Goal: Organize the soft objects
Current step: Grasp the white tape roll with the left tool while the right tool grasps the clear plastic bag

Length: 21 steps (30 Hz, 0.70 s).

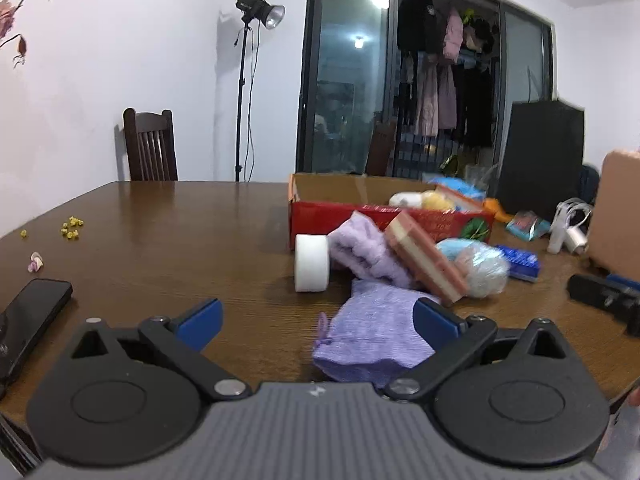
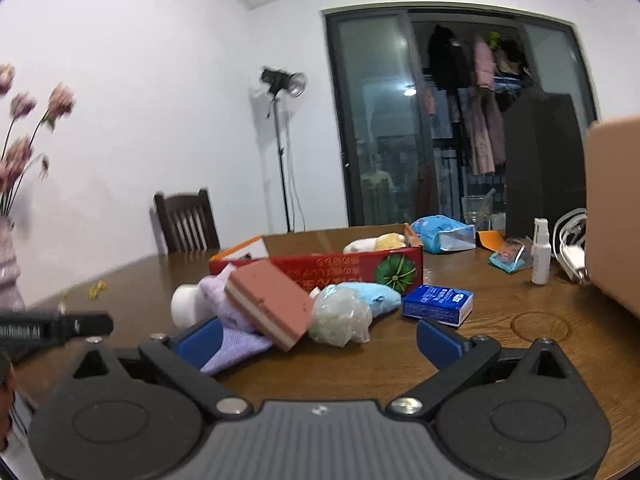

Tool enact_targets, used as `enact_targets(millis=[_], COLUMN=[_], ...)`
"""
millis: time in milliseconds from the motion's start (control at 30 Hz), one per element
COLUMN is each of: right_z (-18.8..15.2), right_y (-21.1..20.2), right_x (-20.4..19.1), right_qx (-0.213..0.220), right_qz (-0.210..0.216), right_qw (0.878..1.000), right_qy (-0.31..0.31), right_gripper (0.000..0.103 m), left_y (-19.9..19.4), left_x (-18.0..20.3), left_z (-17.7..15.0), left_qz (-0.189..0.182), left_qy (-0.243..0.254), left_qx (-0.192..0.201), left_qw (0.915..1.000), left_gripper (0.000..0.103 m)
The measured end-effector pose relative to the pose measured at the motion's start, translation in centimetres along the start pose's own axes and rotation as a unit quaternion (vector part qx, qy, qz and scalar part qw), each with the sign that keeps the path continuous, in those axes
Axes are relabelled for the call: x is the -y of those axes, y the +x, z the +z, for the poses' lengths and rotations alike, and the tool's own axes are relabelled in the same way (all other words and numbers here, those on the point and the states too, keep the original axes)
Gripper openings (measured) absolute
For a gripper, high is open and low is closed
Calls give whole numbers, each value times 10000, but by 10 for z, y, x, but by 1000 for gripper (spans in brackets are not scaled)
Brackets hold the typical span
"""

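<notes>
A pile of soft things lies in front of a red cardboard box (image 1: 320, 220) (image 2: 280, 266): a white roll (image 1: 312, 263) (image 2: 186, 305), a purple towel (image 1: 364, 254) (image 2: 224, 300), a pink-and-cream sponge (image 1: 426, 262) (image 2: 272, 302), a bagged pale ball (image 1: 486, 272) (image 2: 340, 316) and a blue pad (image 2: 376, 296). A flat purple cloth (image 1: 372, 336) (image 2: 236, 350) lies nearest. My left gripper (image 1: 318, 320) stands open, the cloth's near part between its blue fingers, pads apart from it. My right gripper (image 2: 318, 340) stands wide open over bare table before the pile. White and yellow soft items (image 2: 374, 243) lie inside the box.
A blue tissue pack (image 2: 438, 303), a spray bottle (image 2: 541, 252), blue packets (image 2: 442, 234), a charger cable (image 2: 572, 240) and a tan box (image 2: 614, 208) crowd the right. A black phone (image 1: 32, 320) lies at the left, with yellow bits (image 1: 72, 227) behind it. A chair (image 1: 150, 146) stands at the table's far edge.
</notes>
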State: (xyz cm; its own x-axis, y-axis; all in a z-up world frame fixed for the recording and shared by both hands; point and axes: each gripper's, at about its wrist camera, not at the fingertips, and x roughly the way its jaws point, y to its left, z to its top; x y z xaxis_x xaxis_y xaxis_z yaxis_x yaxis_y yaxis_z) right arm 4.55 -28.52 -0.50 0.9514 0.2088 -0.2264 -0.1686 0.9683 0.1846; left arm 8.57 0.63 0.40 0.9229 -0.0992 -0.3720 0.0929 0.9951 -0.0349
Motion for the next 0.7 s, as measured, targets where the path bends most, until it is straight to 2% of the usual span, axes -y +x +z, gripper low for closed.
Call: enact_targets(millis=[133, 233, 300, 367, 533, 600, 667, 700], right_z=[4, 15, 23, 31, 40, 37, 31, 29], right_y=[28, 49, 66, 87, 129, 143, 156, 160], right_x=[6, 12, 14, 15, 20, 24, 25, 26], right_qx=[-502, -507, -564, -661, -920, -1099, -1330, -1405], right_qz=[173, 340, 394, 291, 235, 223, 208, 177], right_qw=[9985, 9981, 9976, 9974, 9955, 9937, 9908, 9898], right_qy=[-111, -45, -32, -72, -12, 73, 117, 124], right_gripper=[103, 103, 100, 91, 78, 73, 57, 54], left_y=[34, 69, 91, 112, 150, 159, 164, 166], left_x=[-8, -15, -17, -18, -22, -25, -26, -27], left_z=[13, 27, 34, 40, 43, 41, 38, 38], left_qz=[36, -4, -33, -47, -89, -118, -194, -228], left_qy=[34, -7, -24, -30, -113, -201, -229, -256], left_qx=[-91, -309, -406, -550, -819, -937, -1032, -1083], left_qw=[9999, 9995, 9992, 9985, 9965, 9953, 9942, 9935], left_gripper=[103, 100, 92, 79, 78, 71, 42, 38])
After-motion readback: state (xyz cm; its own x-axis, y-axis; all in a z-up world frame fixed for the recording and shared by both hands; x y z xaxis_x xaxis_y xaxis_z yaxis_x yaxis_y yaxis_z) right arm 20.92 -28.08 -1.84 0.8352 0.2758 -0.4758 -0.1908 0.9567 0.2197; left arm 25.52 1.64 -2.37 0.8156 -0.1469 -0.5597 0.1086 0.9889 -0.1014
